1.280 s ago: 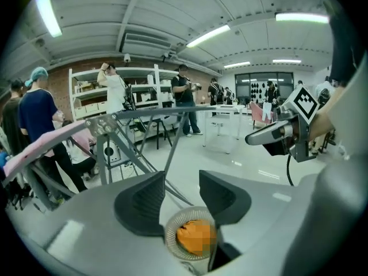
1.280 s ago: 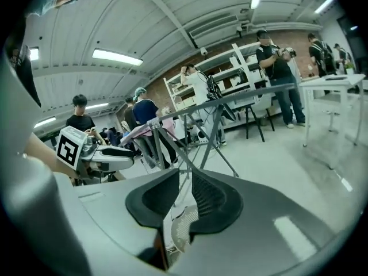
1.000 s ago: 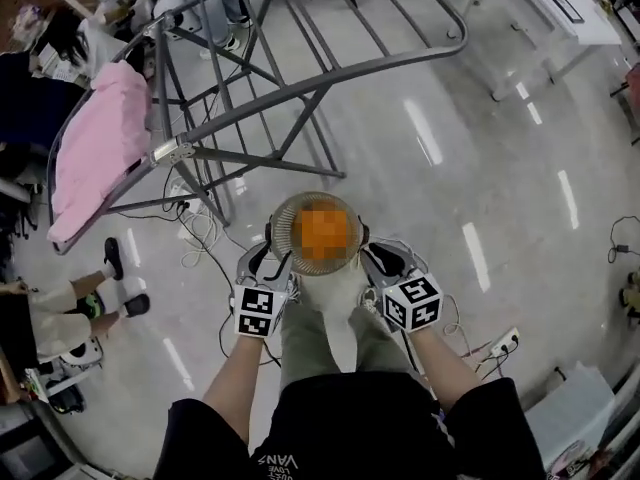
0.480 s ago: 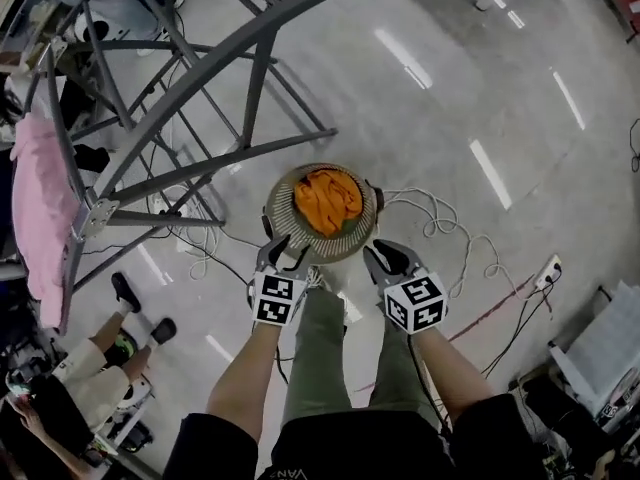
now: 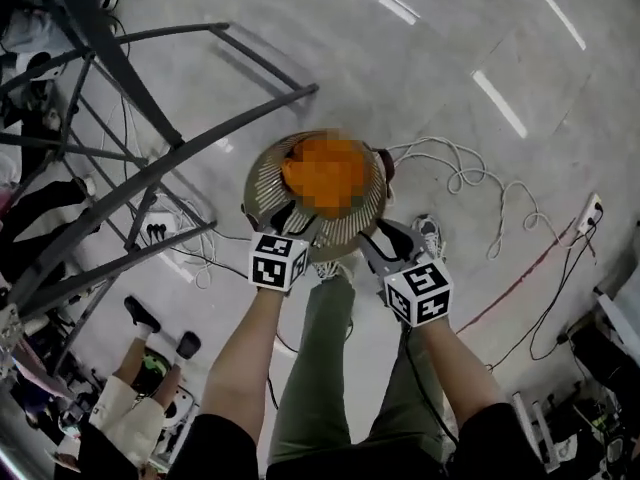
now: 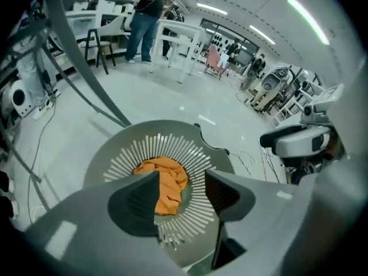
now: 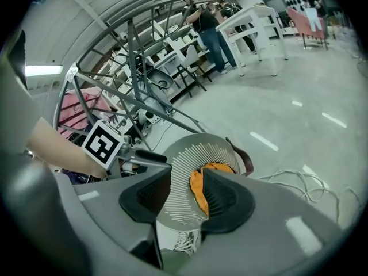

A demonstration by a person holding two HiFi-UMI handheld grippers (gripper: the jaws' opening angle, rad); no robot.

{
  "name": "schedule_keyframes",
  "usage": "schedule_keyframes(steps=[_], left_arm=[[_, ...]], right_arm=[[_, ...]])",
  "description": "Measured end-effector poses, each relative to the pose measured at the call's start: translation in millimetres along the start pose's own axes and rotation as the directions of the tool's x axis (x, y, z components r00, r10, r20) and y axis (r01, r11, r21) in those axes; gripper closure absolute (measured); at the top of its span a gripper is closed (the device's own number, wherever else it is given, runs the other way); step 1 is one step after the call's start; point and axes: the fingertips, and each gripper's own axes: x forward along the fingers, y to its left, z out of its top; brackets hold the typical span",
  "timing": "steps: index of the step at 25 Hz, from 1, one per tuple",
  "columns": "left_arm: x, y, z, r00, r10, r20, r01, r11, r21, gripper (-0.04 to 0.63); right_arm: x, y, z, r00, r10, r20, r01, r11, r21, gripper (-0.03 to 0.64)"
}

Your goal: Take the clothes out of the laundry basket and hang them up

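Observation:
A round grey slotted laundry basket [image 5: 262, 180] holds a crumpled orange garment [image 6: 167, 177], which a mosaic patch hides in the head view. My left gripper [image 5: 280, 223] is at the basket's near rim, and its jaws are opening. In the left gripper view the rim's edge [image 6: 115, 148] passes between the spread pads, which do not press on it. My right gripper [image 5: 378, 240] is at the near right rim with jaws opening too. The slotted wall [image 7: 195, 154] runs between its pads, with the orange garment [image 7: 198, 183] behind.
A grey metal drying rack [image 5: 150, 168] stands to the left, and a pink garment [image 7: 86, 102] hangs on it. A coiled white cable [image 5: 450, 168] and a power strip [image 5: 590, 213] lie on the floor to the right. A seated person's legs [image 5: 130, 408] are at lower left.
The basket has come along with both grippers, away from the rack, whose pink garment has left the head view. Both grippers' jaws have widened at the rim.

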Motion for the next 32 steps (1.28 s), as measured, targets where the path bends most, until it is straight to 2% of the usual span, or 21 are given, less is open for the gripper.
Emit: schedule_keyframes(steps=[4,9,13,18,22,26,27,29,30,32], left_arm=[[42.8,13.2,-20.1,0.996,-0.047,-0.078,0.05,0.998,0.028,0.342],[100.3,35.4,-33.7,0.994,-0.048,-0.103,0.055,0.997,0.063,0.318],[142.6,62.9,-40.1,0.992,-0.014,-0.129,0.025,0.996,0.086,0.307],[197.2,93.4,-50.1,0.987,0.055,-0.149,-0.032,0.988,0.153,0.287],[230.4,112.1,-51.5,0.985,0.082,-0.152,-0.055,0.984,0.171,0.285],[250.8,121.0,-60.3,0.974,0.103,-0.204,-0.069,0.984,0.165,0.288],[251.6,123.3,-61.5,0.97,0.11,-0.219,-0.076,0.985,0.158,0.308],[246.8,124.8,-59.8,0.967,0.117,-0.228,-0.086,0.986,0.141,0.452],[241.6,122.2,-57.0,0.969,0.114,-0.22,-0.085,0.987,0.134,0.501],[226.2,110.4,-51.1,0.976,0.096,-0.194,-0.07,0.988,0.137,0.532]], right_arm=[[11.8,-17.7,-20.9,0.998,-0.045,0.04,0.044,0.998,0.044,0.433],[22.8,-30.6,-33.0,0.995,-0.064,0.074,0.061,0.997,0.036,0.419],[30.2,-26.2,-30.0,0.992,-0.046,0.115,0.042,0.999,0.034,0.419],[38.3,-29.9,-31.0,0.988,-0.043,0.148,0.039,0.999,0.035,0.419],[47.3,-47.5,-42.3,0.987,-0.057,0.151,0.051,0.998,0.039,0.419],[50.4,-55.6,-48.4,0.986,-0.06,0.155,0.054,0.998,0.041,0.419],[50.5,-54.6,-47.6,0.986,-0.059,0.154,0.053,0.998,0.041,0.419],[49.7,-50.9,-44.1,0.987,-0.055,0.15,0.049,0.998,0.044,0.419],[48.5,-48.6,-42.0,0.988,-0.053,0.147,0.046,0.998,0.045,0.419],[44.4,-43.4,-38.6,0.99,-0.046,0.136,0.04,0.998,0.048,0.419]])
